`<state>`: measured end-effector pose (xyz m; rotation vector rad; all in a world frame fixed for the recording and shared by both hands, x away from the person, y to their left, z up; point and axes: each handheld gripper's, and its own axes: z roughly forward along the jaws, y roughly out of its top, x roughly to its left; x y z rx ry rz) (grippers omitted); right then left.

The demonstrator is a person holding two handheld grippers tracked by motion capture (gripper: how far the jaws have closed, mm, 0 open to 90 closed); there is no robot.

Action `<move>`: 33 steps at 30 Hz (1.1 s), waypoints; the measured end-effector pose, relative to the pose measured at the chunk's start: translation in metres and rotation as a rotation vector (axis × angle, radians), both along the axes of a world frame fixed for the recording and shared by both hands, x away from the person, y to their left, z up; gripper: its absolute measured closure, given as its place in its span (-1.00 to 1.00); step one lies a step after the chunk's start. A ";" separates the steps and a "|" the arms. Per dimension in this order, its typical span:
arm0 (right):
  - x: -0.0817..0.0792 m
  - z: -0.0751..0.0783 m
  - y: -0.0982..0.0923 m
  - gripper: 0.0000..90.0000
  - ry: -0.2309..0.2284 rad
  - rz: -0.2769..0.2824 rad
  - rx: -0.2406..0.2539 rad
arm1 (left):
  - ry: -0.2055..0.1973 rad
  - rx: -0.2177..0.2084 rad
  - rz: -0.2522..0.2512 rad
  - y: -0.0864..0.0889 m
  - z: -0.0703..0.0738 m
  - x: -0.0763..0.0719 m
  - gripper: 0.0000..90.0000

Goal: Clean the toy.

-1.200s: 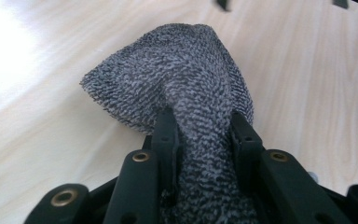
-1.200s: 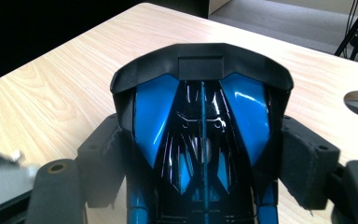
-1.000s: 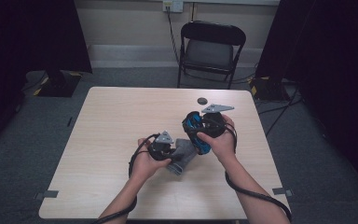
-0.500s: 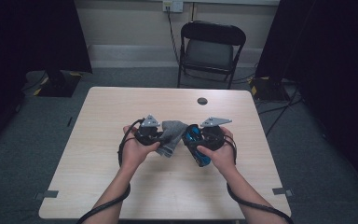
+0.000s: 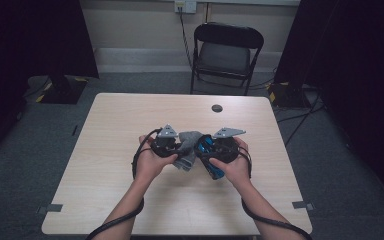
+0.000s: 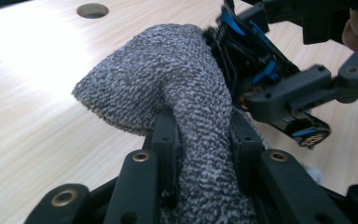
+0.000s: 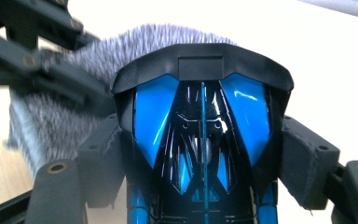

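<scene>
Over the bench (image 5: 130, 200), the two claws have come together since a second ago. The right claw (image 7: 200, 140) clamps the blue-black toy car (image 5: 211, 156). The left claw (image 6: 205, 158), pinching the grey cloth (image 6: 168, 79), presses it against the car's nose, so wiping looks under way.

The blue toy car (image 7: 200, 154) runs off the bottom edge, its rear unseen

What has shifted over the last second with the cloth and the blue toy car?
The left claw carried the grey cloth up the table until it met the blue toy car; a second ago the cloth sat lower. The right claw brought the car down and nearer. Both grips stayed shut, and the table hole is unchanged.
</scene>
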<state>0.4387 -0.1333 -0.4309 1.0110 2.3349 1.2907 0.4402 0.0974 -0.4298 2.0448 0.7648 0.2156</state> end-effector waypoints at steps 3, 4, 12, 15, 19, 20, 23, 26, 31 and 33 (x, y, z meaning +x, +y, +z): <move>0.001 0.003 0.002 -0.44 -0.004 -0.004 -0.004 | 0.006 -0.007 0.000 -0.001 -0.002 0.000 0.54; 0.001 0.004 0.002 -0.44 -0.008 0.001 -0.010 | 0.007 -0.006 -0.002 -0.002 -0.002 0.000 0.54; 0.005 0.009 0.009 -0.44 -0.009 0.000 -0.013 | 0.013 0.018 -0.017 -0.006 -0.007 -0.004 0.54; 0.006 0.009 0.011 -0.44 -0.009 -0.004 -0.015 | 0.009 0.041 -0.024 -0.009 -0.009 -0.006 0.54; 0.007 0.010 0.012 -0.44 -0.005 -0.011 -0.007 | 0.016 0.045 -0.031 -0.010 -0.011 -0.006 0.54; 0.008 0.010 0.012 -0.44 -0.006 -0.011 -0.004 | 0.023 0.040 -0.039 -0.012 -0.012 -0.007 0.54; 0.011 0.013 0.011 -0.44 -0.003 -0.024 0.012 | 0.035 0.033 -0.072 -0.018 -0.016 -0.010 0.54; 0.015 0.015 0.010 -0.44 0.000 -0.030 0.016 | 0.039 0.039 -0.087 -0.022 -0.019 -0.011 0.54; 0.020 0.020 0.007 -0.44 0.005 -0.048 0.023 | 0.045 0.046 -0.119 -0.033 -0.025 -0.018 0.54; 0.021 0.020 0.007 -0.44 0.010 -0.055 0.028 | 0.051 0.047 -0.127 -0.035 -0.026 -0.019 0.54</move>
